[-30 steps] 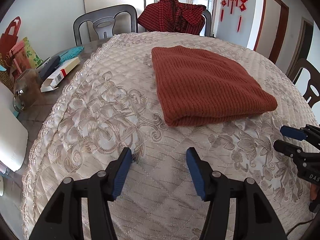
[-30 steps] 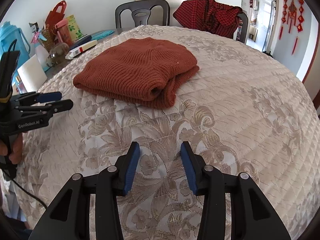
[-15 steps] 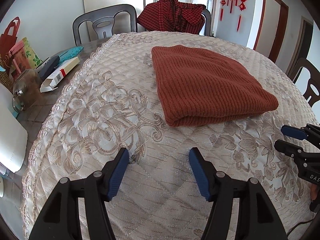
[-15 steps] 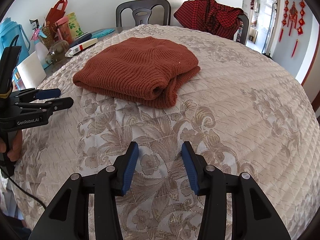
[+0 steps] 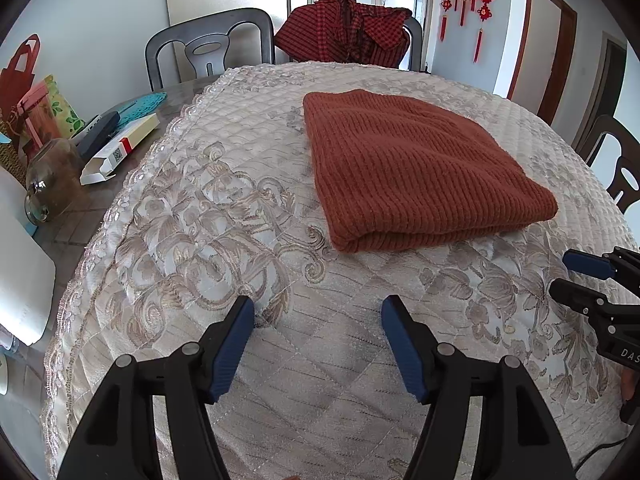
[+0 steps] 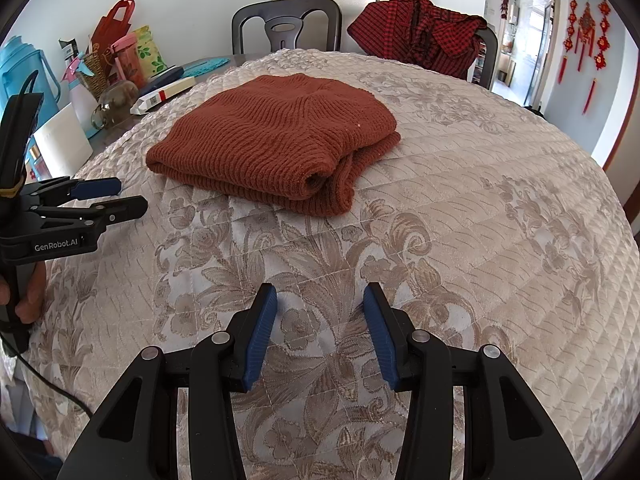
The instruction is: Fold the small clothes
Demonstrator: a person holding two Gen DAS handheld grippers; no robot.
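A rust-brown knitted sweater (image 5: 416, 168) lies folded into a thick rectangle on the quilted tablecloth (image 5: 224, 248); it also shows in the right wrist view (image 6: 280, 144), with loose folded edges at its near right corner. My left gripper (image 5: 318, 316) is open and empty, held over the cloth short of the sweater's near edge. My right gripper (image 6: 320, 304) is open and empty, also short of the sweater. Each gripper appears at the edge of the other's view: the right gripper (image 5: 572, 276) and the left gripper (image 6: 120, 196).
A red plaid garment (image 6: 416, 36) hangs over a far chair. A second dark chair (image 5: 208, 48) stands behind the table. A carton (image 5: 120, 148), glass jar (image 5: 52, 180), bags and a blue jug (image 6: 24, 76) crowd the bare left table edge.
Both grippers have drawn back slightly from the sweater and stayed open. The sweater has not moved.
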